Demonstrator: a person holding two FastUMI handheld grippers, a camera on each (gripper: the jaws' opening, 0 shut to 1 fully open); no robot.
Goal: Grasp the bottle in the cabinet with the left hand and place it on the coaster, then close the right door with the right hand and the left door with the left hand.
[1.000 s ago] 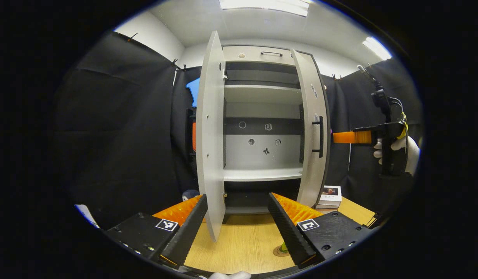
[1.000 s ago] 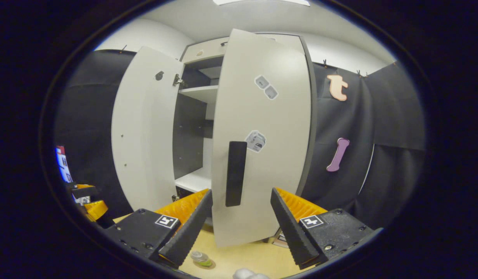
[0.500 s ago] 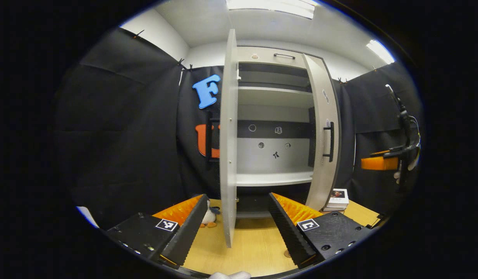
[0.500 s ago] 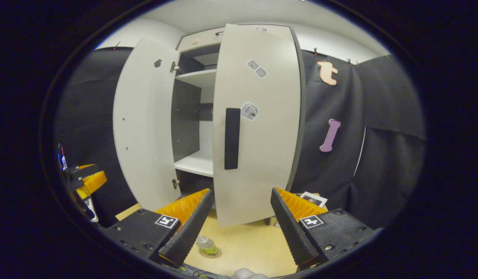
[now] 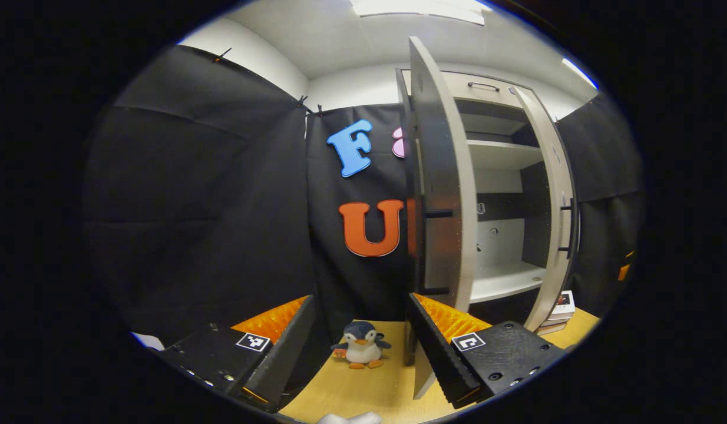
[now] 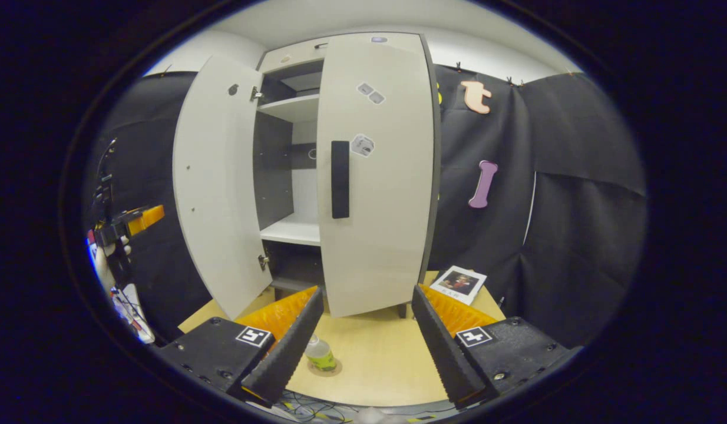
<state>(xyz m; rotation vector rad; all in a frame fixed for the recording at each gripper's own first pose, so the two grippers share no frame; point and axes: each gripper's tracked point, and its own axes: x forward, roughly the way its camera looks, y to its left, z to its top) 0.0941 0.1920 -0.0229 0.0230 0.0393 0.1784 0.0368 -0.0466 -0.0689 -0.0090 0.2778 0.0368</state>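
Your left gripper [image 5: 360, 341]: jaws spread, empty, low in left gripper view, angled past left door [image 5: 443, 194] edge at centre-right, likely lining up push. Your right gripper [image 6: 363, 341]: jaws spread, empty, backed off right door [image 6: 378, 176], nearly shut, upper centre. Bottle [image 6: 320, 355] upright on coaster [image 6: 334, 370], bottom centre: placement looks done.

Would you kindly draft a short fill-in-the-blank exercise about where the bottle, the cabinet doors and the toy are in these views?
1. The bottle stands on the ____ on the table.
2. The left door of the cabinet is wide ____.
3. The black handle is on the ____ door.
4. On the table near the left door's edge sits a plush ____.

Missing words: coaster; open; right; penguin
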